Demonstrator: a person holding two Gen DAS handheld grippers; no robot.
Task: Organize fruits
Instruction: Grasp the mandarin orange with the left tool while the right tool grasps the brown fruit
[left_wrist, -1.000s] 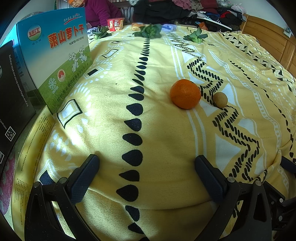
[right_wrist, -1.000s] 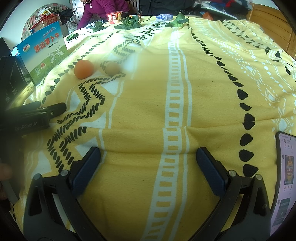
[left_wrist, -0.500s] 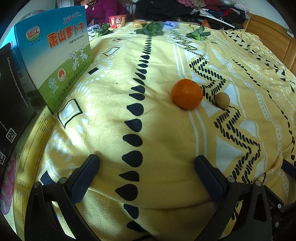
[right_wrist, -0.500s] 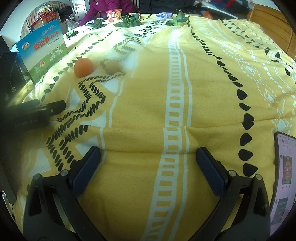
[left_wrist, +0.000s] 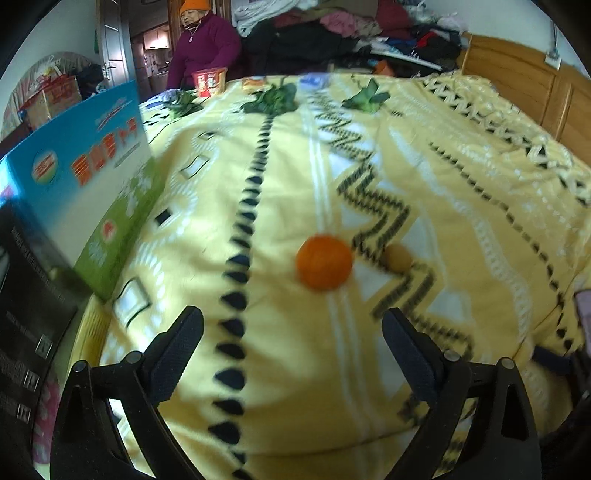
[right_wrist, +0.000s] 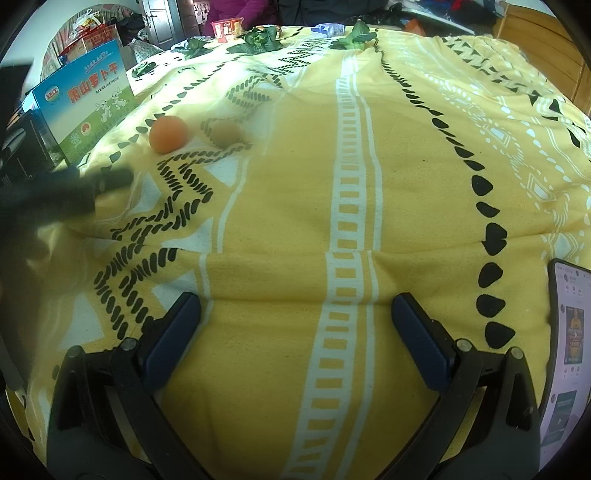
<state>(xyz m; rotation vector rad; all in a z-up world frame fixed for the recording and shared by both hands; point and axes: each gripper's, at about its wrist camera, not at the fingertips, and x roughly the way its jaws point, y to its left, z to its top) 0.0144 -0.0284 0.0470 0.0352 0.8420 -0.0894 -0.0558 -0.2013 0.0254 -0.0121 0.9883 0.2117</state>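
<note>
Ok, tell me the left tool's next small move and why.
Probably ease the left tool forward to straddle the orange: its jaws are open and empty, the orange lies just ahead between them on the blanket, and the right tool is farther away.

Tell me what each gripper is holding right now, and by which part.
Nothing is held. The left gripper and the right gripper are both open over the blanket; the orange and the small brown fruit lie untouched ahead.

Ahead of the left tongs lie one orange and one small brown fruit. Far beyond them are three leafy greens, one red cup, and one blue-green carton at left.
</note>
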